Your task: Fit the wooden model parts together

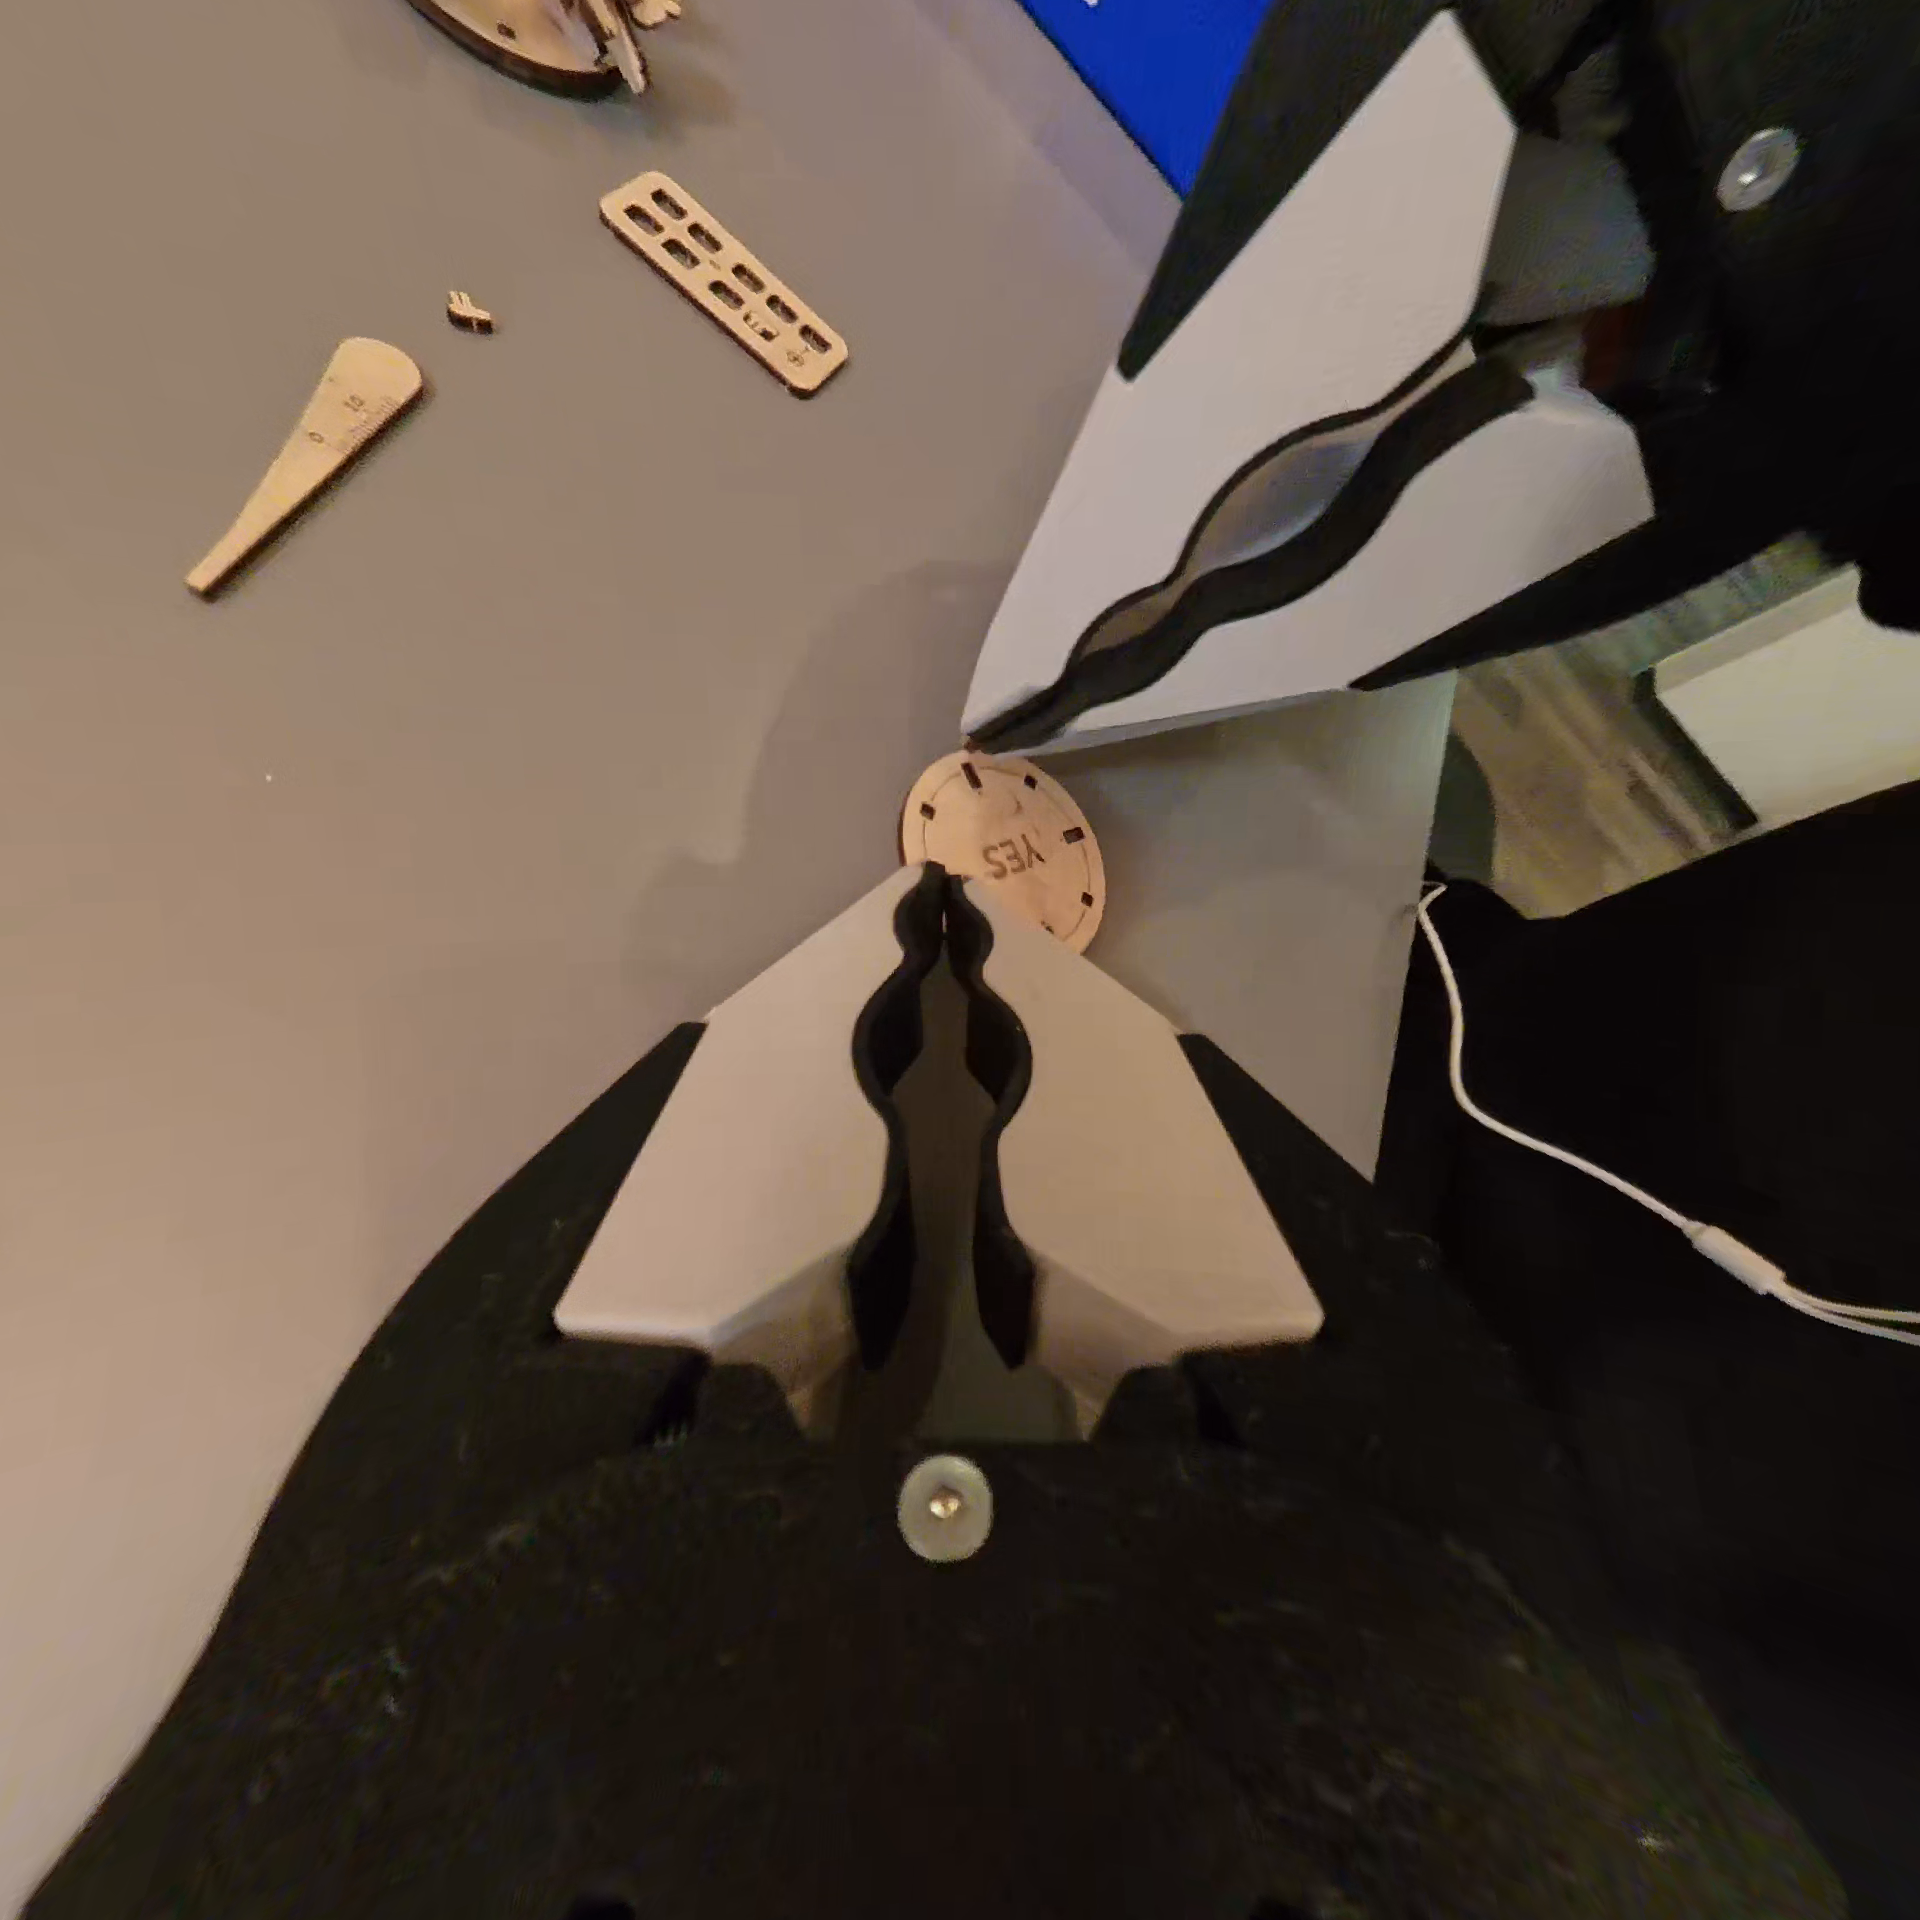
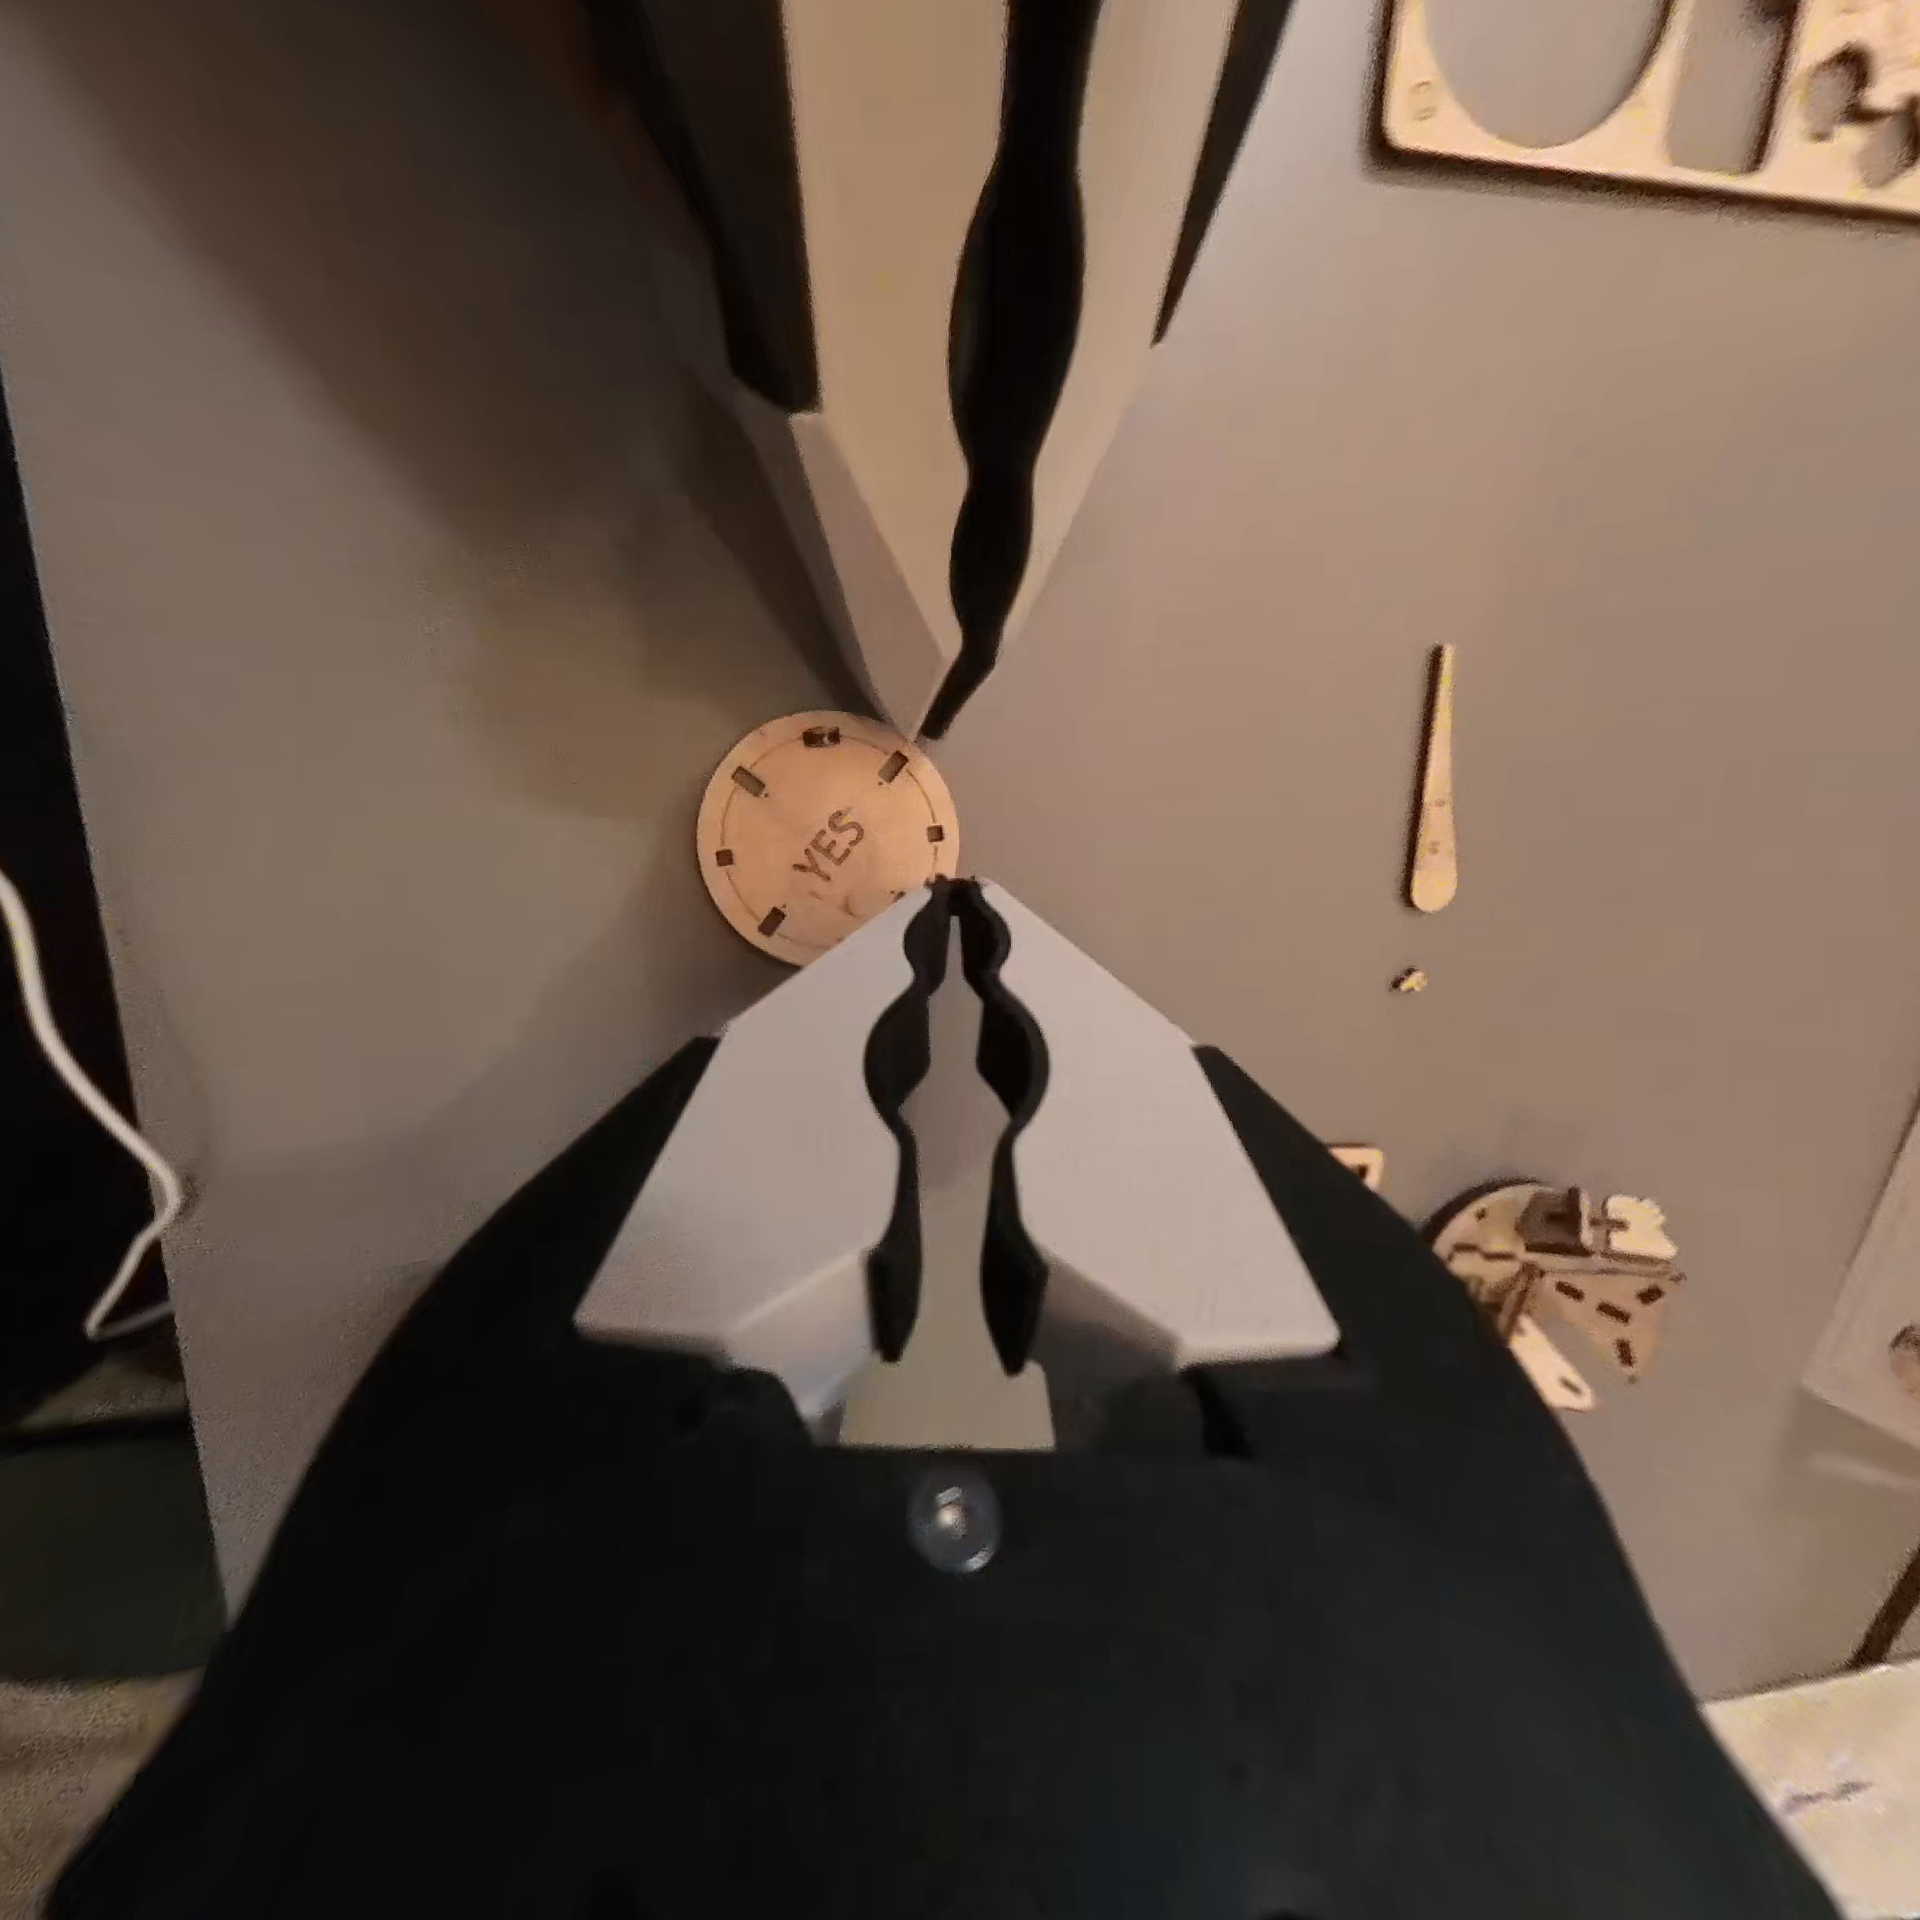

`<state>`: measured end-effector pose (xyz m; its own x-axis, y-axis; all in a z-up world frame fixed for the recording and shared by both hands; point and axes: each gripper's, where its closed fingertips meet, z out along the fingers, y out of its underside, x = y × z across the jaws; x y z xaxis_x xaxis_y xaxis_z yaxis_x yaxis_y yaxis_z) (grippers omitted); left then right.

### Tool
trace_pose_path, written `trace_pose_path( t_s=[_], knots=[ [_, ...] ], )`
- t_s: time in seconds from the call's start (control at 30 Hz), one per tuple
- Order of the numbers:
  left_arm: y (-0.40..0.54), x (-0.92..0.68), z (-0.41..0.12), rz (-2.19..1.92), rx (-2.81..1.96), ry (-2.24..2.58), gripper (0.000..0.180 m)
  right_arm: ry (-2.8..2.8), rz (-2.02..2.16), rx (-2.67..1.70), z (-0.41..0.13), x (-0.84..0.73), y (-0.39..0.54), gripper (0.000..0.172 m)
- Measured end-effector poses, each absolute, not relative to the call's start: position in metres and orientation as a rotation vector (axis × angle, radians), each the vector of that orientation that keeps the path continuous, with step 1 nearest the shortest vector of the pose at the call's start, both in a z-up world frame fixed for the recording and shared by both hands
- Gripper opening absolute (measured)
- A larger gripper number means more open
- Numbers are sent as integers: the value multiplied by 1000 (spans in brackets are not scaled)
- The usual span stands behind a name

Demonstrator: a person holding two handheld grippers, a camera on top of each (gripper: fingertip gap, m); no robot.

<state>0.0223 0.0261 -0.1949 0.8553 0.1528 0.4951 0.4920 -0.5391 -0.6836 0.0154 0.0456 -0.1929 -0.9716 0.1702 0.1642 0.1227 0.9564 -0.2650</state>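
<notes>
Two closed grippers flank a wooden disc (image 1: 1003, 847) near scattered wooden pieces (image 1: 722, 281).

on the grey table (image 1: 520, 935) lie a slotted rectangular wooden strip (image 1: 722, 281), a tapered wooden pointer (image 1: 312, 462) and a tiny wooden chip (image 1: 470, 310).

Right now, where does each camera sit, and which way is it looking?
Left wrist view: rides on the left tool, looking along its closed fingers down at the grey table and the round wooden disc; the right tool enters from the upper right.
Right wrist view: rides on the right tool, facing the same disc; the left tool comes from above.
Shared: disc, table, tapered wooden piece.
</notes>
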Motion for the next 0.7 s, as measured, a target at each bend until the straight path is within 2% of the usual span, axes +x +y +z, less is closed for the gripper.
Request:
trace_pose_path(
  t_s=[0.27, 0.7],
  knots=[
    [13, 27, -181, -513, -1986, -532, 0, -3068, 221, -69, -201, 17, 40, 0],
    [10, 25, -178, -651, -1901, -601, 0, -3115, 109, -84, -208, 18, 38, 0]
  ],
)
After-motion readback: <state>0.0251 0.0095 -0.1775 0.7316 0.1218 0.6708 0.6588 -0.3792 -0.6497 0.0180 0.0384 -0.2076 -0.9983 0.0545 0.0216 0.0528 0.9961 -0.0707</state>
